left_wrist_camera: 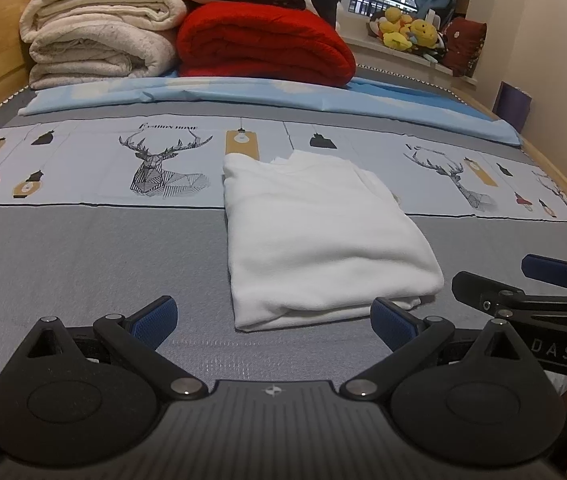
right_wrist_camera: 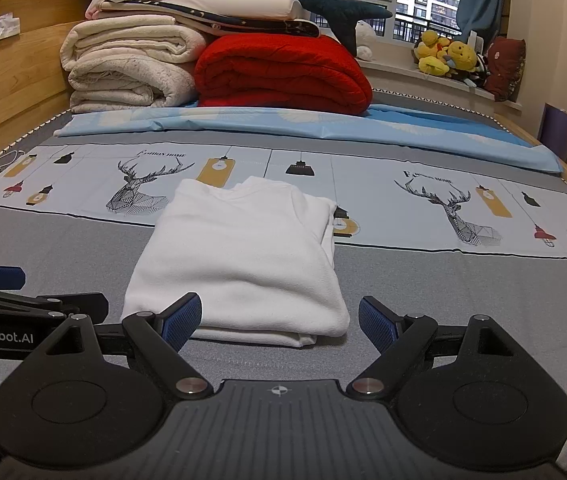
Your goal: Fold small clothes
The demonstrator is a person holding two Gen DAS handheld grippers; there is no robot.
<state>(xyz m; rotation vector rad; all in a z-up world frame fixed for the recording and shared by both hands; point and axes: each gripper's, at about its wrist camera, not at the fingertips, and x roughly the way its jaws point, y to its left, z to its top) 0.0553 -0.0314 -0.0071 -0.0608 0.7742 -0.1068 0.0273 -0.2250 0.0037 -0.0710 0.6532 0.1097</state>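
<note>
We see a folded white garment (left_wrist_camera: pixel 319 236) lying flat on the grey bed (left_wrist_camera: pixel 83 260). Just before its near edge our left gripper (left_wrist_camera: pixel 273 320) hangs with its blue-padded fingers (left_wrist_camera: pixel 155 318) spread wide, nothing between them. Right of the garment's near corner sits the right gripper (left_wrist_camera: pixel 515 284). Beyond the garment, a red blanket (left_wrist_camera: pixel 263 44) and cream blankets (left_wrist_camera: pixel 99 36) are stacked.

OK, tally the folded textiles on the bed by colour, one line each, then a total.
White folded garment: 1
Red blanket: 1
Cream blankets: 2
Light blue sheet: 1
Total: 5
The mixed pile on top of the blankets is too jumbled to count.
</note>
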